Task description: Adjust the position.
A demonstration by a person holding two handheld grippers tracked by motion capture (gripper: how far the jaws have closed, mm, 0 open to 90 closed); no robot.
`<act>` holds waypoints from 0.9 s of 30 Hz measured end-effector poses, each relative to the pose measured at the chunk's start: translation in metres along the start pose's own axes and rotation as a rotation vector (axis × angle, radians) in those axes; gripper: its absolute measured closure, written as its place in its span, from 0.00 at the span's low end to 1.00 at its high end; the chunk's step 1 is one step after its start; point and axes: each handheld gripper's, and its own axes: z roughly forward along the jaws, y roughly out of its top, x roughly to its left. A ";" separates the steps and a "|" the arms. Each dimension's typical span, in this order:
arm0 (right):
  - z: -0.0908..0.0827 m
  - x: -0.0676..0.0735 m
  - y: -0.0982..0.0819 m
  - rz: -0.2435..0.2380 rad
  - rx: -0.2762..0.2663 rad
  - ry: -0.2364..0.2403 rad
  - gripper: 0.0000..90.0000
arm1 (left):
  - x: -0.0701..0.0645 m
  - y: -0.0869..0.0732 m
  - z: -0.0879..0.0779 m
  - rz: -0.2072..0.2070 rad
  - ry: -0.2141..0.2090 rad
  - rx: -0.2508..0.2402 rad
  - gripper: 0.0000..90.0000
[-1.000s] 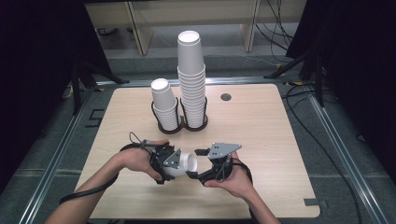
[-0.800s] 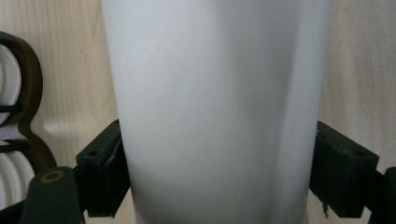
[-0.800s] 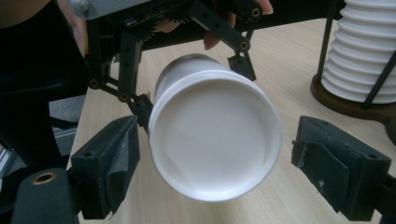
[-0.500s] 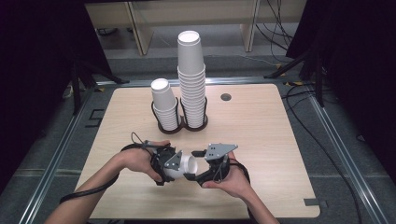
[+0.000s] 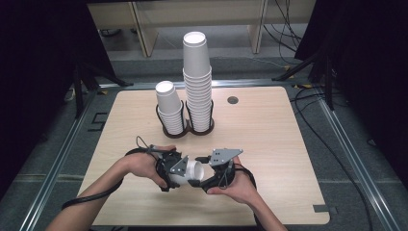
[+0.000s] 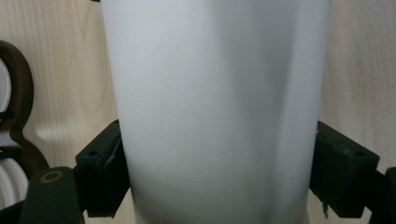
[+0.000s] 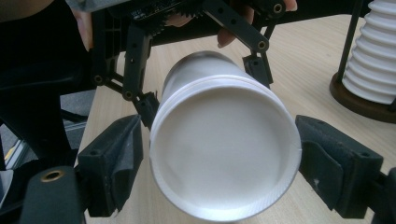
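Clamped on 1 paper cup [image 5: 193,169] from the left by the left gripper [image 5: 174,169] in the high view; cup lying level above the table [image 5: 269,134], long axis running hand to hand, right gripper [image 5: 206,177] at its other end.

Pressed against both walls of the cup [image 6: 215,107] in the left gripper view, cup pointing straight away.

Flanking the cup's end [image 7: 224,149] in the right gripper view, pads just beside it, contact unclear. Both hands equally near; probably pulling nested cups apart along that axis next.
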 end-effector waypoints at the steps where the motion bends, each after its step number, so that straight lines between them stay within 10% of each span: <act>1: 0.000 0.000 0.000 0.002 0.001 0.003 0.21 | 0.000 0.000 0.000 -0.001 -0.002 -0.001 0.20; 27: 0.002 -0.001 -0.004 -0.029 0.003 0.033 0.30 | -0.001 0.002 0.000 0.024 -0.017 -0.014 0.18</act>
